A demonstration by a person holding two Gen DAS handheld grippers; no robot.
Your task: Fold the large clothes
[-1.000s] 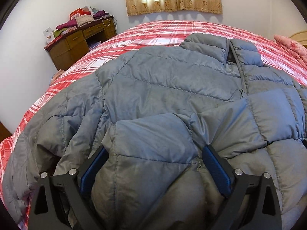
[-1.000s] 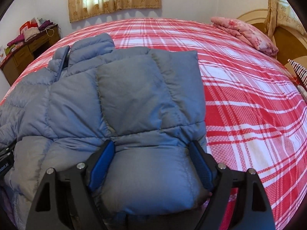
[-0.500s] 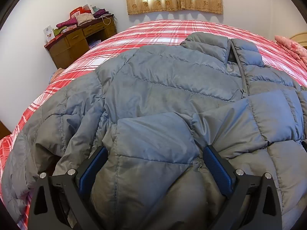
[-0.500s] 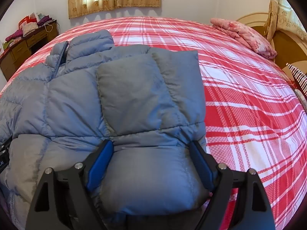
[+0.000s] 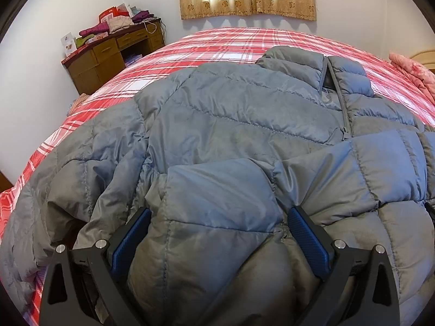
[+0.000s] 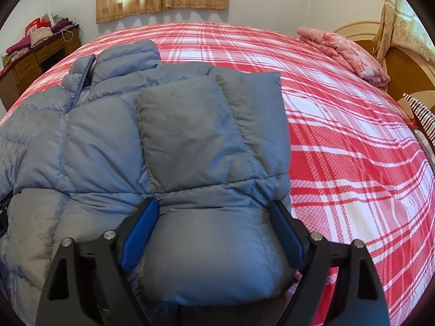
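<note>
A grey quilted puffer jacket lies front up on the red plaid bed, collar toward the far wall, zip partly open. Its right sleeve is folded across the chest. My left gripper is open with its blue pads either side of the puffy hem near the jacket's left half. The jacket also shows in the right wrist view. My right gripper is open, its pads straddling the hem on the jacket's right half, below the folded sleeve.
The red and white plaid bed stretches right of the jacket. A folded pink quilt lies by the wooden headboard. A wooden desk piled with clothes stands at the far left wall.
Both grippers have shifted very slightly; the jacket sits a touch lower in both views. Jaws stay open around the hem.
</note>
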